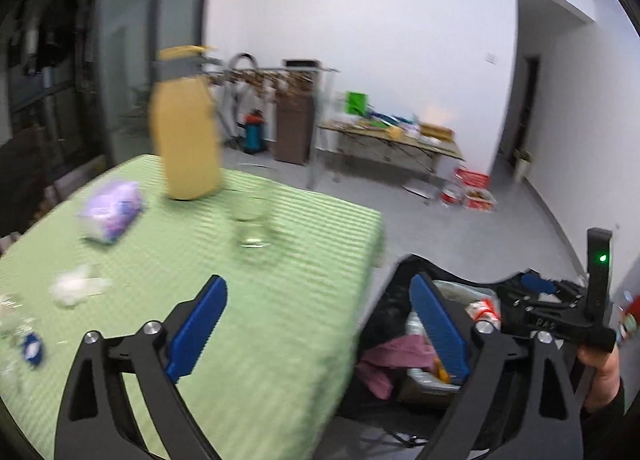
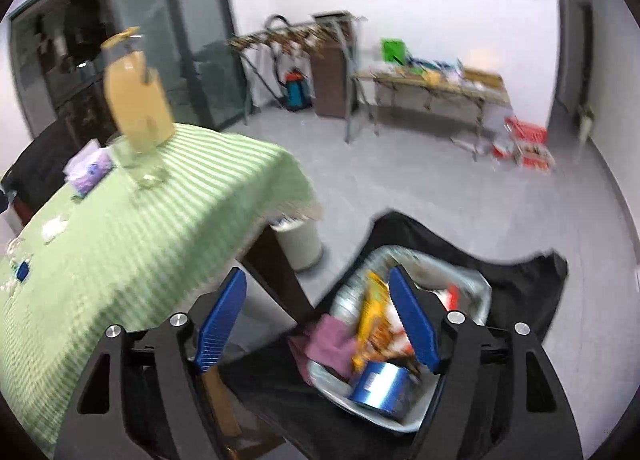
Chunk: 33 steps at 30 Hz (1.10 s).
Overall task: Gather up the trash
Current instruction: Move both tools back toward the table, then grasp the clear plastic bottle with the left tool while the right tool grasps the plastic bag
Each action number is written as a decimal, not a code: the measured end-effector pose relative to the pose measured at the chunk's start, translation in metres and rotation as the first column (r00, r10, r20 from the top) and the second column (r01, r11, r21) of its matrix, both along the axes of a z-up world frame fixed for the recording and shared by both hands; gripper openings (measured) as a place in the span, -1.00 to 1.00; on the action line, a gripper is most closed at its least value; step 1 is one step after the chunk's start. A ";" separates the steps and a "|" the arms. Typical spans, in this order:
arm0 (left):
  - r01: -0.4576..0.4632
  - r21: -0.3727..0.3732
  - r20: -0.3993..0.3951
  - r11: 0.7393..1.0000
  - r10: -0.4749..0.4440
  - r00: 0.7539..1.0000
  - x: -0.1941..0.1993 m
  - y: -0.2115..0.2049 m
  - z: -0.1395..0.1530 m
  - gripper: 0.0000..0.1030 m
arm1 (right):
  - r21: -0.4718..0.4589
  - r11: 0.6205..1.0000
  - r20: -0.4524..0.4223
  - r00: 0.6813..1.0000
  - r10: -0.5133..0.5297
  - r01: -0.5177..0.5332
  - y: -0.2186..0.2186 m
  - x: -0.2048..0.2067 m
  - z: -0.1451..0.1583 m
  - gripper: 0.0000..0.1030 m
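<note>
Both grippers, left gripper (image 1: pixel 318 334) and right gripper (image 2: pixel 316 324), gape empty; crumpled tissue (image 1: pixel 76 286) on the table's near left looks light, soft, best pinched mid-wad.

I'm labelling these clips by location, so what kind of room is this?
Probably a living or dining room in a home. A table with a green striped cloth holds a yellow jug and a tissue pack, a clothes drying rack stands by the wall, and sliding glass doors are behind.

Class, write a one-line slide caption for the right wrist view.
Open right gripper above a black trash bag of rubbish, beside the green-clothed table.
</note>
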<state>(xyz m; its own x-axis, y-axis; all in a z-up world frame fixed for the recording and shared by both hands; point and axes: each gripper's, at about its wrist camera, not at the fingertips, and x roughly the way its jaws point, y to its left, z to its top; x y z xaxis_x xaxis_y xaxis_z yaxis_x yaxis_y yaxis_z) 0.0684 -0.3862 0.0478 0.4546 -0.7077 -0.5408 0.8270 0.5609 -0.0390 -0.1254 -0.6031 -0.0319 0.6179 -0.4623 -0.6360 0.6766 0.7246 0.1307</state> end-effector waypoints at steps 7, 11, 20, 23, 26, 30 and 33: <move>-0.167 -0.090 0.047 0.982 0.172 0.984 0.040 0.104 0.025 0.84 | -0.078 0.983 0.059 0.984 0.171 -0.166 0.069 0.073 0.029 0.47; -0.283 -0.084 0.047 0.955 0.287 0.957 0.072 0.156 0.025 0.84 | -0.126 0.953 0.091 0.953 0.288 -0.276 0.112 0.118 0.045 0.52; -0.510 -0.015 -0.101 0.860 0.506 0.857 0.173 0.261 -0.015 0.84 | -0.161 0.874 0.084 0.876 0.475 -0.459 0.183 0.207 0.060 0.52; -0.584 0.024 -0.163 0.812 0.579 0.799 0.213 0.287 -0.043 0.74 | -0.156 0.846 0.065 0.849 0.524 -0.510 0.204 0.228 0.056 0.52; -0.597 0.066 -0.272 0.799 0.590 0.760 0.249 0.311 -0.074 0.22 | -0.154 0.822 0.030 0.829 0.559 -0.549 0.222 0.246 0.049 0.52; -0.619 0.123 -0.392 0.776 0.611 0.688 0.284 0.325 -0.112 0.06 | -0.133 0.802 -0.003 0.809 0.588 -0.583 0.237 0.266 0.039 0.52; -0.637 0.130 -0.348 0.759 0.637 0.688 0.286 0.325 -0.127 -0.07 | -0.118 0.794 -0.032 0.801 0.597 -0.597 0.244 0.280 0.031 0.52</move>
<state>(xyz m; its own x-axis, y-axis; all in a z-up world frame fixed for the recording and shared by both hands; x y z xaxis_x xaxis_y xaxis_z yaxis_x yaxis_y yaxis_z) 0.3543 -0.0617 -0.0792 0.5759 -0.3194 -0.7525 0.1979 0.9476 -0.2507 0.1550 -0.3592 -0.0008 0.7994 -0.0704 -0.5966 0.1041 0.9943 0.0222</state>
